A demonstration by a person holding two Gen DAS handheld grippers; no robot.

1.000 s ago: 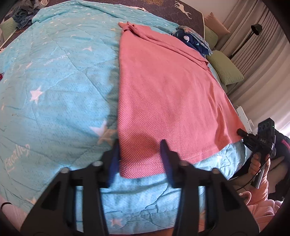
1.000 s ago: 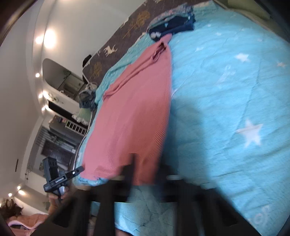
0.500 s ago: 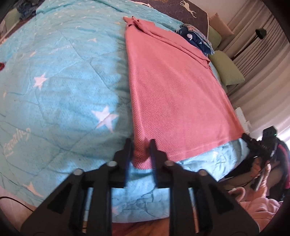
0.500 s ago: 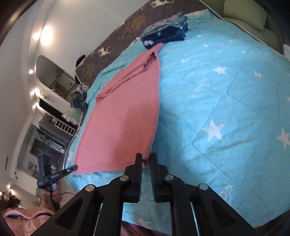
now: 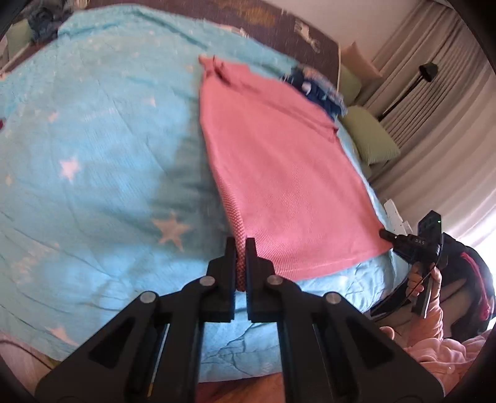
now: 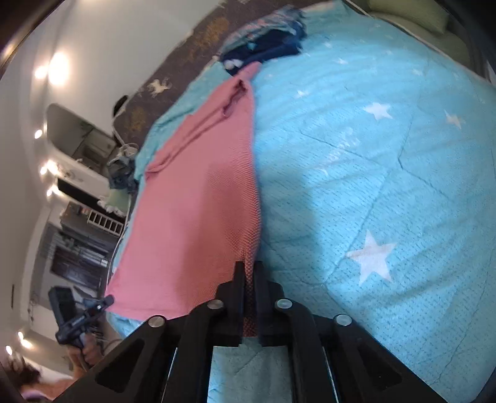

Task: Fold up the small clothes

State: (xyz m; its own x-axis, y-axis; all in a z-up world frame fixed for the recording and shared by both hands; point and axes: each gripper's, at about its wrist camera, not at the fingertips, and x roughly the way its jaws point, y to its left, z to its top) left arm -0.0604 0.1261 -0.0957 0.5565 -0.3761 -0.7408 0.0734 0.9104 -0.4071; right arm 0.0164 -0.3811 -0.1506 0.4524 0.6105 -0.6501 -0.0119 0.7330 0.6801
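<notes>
Two corners of the pink shirt [image 5: 279, 186] are pinched, one by each pair of tongs, along its near hem. The left gripper [image 5: 241, 248] is seen nearly closed, with only a narrow slit between its fingers, and the hem's corner is clamped in that slit. The right gripper [image 6: 249, 269] is likewise drawn almost shut, and the pink fabric [image 6: 198, 201] is held between its fingers, running back into the gap. Ahead of both tongs the shirt is spread lengthwise on a blue star-printed quilt [image 5: 93, 139], its collar end lying farthest away. Beyond that far end, a stack of dark blue clothes [image 6: 266, 43] is seen near the brown headboard [image 5: 279, 28]. To the right of the left tongs, green pillows [image 5: 369, 133] and grey curtains [image 5: 434, 108] are visible past the bed's edge.
</notes>
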